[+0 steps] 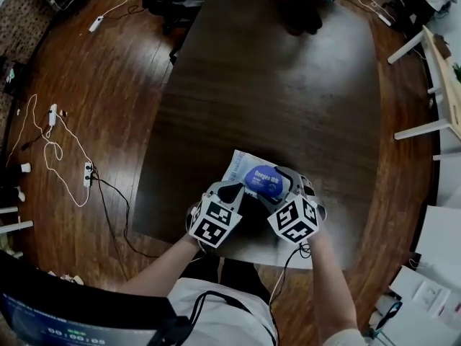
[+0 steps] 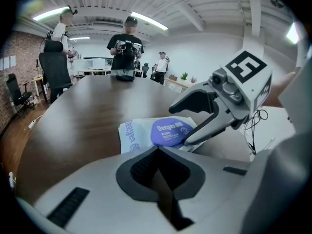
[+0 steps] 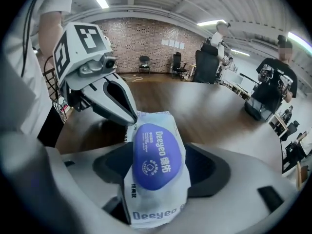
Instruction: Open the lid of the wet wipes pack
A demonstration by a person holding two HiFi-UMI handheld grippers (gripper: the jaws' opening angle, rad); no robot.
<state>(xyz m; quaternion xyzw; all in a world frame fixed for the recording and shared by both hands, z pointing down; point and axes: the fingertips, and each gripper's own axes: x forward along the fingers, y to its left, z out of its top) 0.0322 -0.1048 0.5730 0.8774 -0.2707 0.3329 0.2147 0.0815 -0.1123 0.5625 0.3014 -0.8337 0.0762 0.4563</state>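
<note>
Right gripper (image 1: 288,181) spread wide, straddling wet wipes pack (image 1: 253,174) near table (image 1: 274,85) edge. Left gripper (image 1: 232,191) pinched together, empty, just left of pack.

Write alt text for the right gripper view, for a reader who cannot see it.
A white wet wipes pack with a shut purple oval lid lies on a brown wooden table, between the open jaws of the right gripper. The left gripper, jaws together, points at the pack's far left corner.
</note>
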